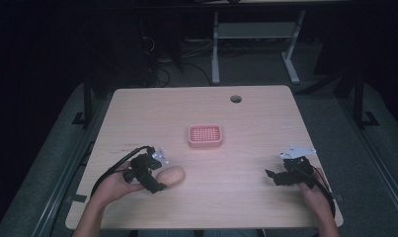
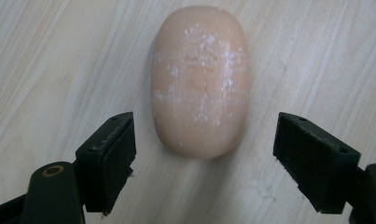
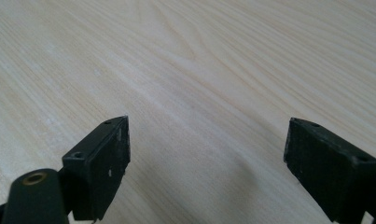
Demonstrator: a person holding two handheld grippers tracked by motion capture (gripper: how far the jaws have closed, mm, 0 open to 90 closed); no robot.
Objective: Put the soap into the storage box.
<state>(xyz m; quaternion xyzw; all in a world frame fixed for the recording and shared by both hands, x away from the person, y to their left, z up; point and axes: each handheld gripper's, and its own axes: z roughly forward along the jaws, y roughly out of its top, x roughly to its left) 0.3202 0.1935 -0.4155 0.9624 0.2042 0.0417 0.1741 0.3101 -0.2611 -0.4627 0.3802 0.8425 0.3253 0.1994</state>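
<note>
1. While your left gripper (image 1: 159, 177) hovers at lower left of the high view, its jaws stand wide apart, holding nothing; the peach soap bar (image 2: 199, 79) lies on the table (image 1: 246, 163) just beyond them.
2. Your right gripper (image 1: 271, 176), lower right, is likewise spread and empty.
3. Judged step: approach. Next, advance until the jaws flank the bar, then close. The pink tray (image 1: 205, 136) waits at centre.

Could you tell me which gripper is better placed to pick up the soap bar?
The left gripper: its open jaws already flank the soap bar. The right gripper is open over bare table.
</note>
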